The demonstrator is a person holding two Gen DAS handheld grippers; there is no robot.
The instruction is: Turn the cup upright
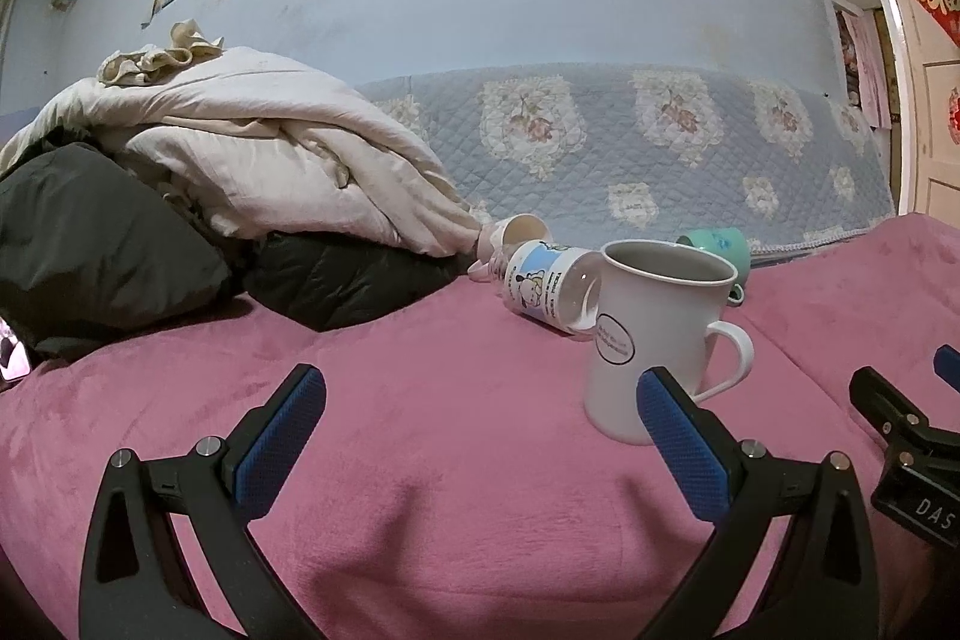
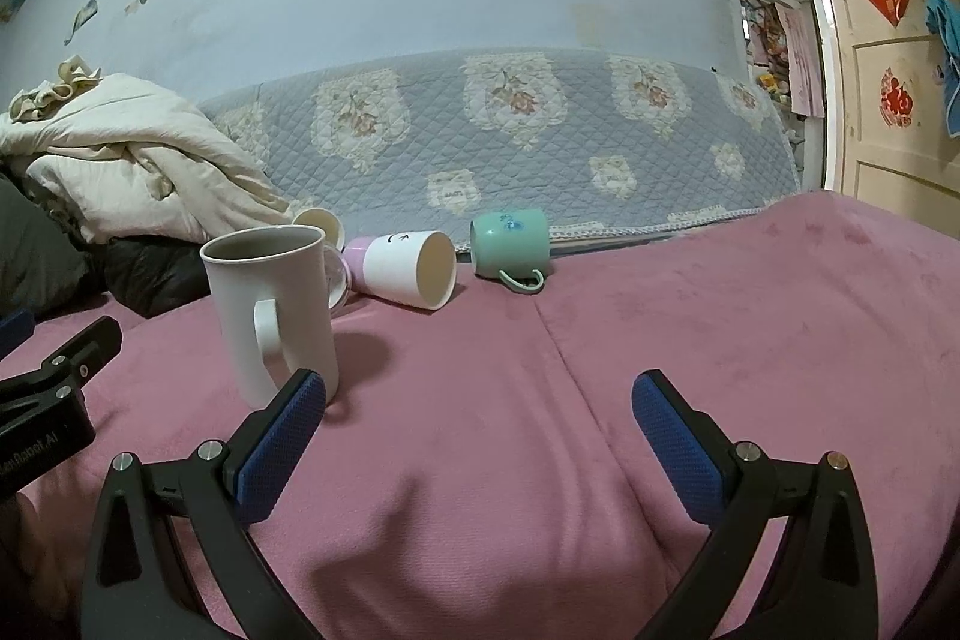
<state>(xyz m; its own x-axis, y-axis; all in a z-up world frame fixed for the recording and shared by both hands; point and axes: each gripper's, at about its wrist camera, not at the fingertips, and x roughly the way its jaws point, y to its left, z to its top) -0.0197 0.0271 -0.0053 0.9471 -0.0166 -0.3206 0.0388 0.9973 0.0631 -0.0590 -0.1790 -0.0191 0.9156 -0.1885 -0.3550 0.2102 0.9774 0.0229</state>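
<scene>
Cups lie tipped far across the pink blanket (image 2: 600, 340); white mug (image 2: 270, 316) stands upright nearby. Both grippers, left (image 1: 480, 436) and right (image 2: 480, 430), gape wide, empty. Next, I judge: reach the paper cup (image 2: 411, 268).

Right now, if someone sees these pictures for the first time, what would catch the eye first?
First the tall white mug, standing upright on the pink blanket, close in front of both open grippers. Behind it several cups lie on their sides: a white cup with a purple base and a green mug near the quilted floral cover. To the left, a heap of cream bedding rests on dark clothing.
</scene>
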